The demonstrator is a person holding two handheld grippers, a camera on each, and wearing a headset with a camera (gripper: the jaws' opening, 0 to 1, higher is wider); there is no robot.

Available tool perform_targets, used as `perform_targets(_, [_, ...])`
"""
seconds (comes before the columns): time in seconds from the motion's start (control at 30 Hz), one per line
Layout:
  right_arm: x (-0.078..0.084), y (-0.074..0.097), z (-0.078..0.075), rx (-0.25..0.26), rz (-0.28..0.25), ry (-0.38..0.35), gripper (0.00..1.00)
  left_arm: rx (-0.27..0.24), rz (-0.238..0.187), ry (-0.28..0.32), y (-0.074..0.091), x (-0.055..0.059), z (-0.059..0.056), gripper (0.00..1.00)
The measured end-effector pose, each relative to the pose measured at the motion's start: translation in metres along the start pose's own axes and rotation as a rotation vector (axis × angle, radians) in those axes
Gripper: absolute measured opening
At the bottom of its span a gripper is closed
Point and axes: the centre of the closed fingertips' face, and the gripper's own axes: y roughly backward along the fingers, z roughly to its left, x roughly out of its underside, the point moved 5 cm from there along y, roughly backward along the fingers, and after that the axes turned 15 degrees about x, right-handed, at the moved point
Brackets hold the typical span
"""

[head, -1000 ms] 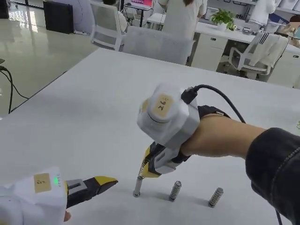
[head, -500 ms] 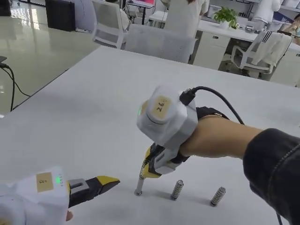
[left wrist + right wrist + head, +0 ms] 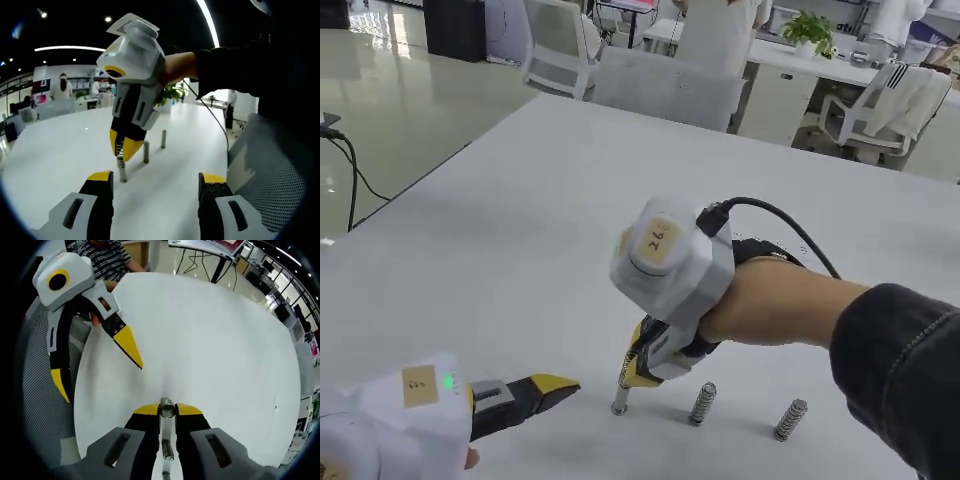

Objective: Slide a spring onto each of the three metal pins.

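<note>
left tool: jaws apart, holding nothing, low over the desk's near left.
left pin: upright, lower shaft bare, just under the right tool.
right tool: pointing down, jaws clamped on a spring at the left pin's top.
middle spring: standing upright, just right of the left pin.
right spring: standing likewise, farthest right.

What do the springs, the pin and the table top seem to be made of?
The small grey coiled springs: probably steel wire, dull metallic sheen. The thin upright grey pin: smooth bright metal, likely steel. The white table: matt, perhaps laminate; uncertain.
</note>
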Motion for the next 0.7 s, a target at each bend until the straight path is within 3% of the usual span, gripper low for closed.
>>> perform_targets(0.7, [0.007, -0.024, 0.008, -0.008, 0.012, -0.040, 0.09, 0.004, 0.010, 0.011, 0.000, 0.005, 0.000, 0.64])
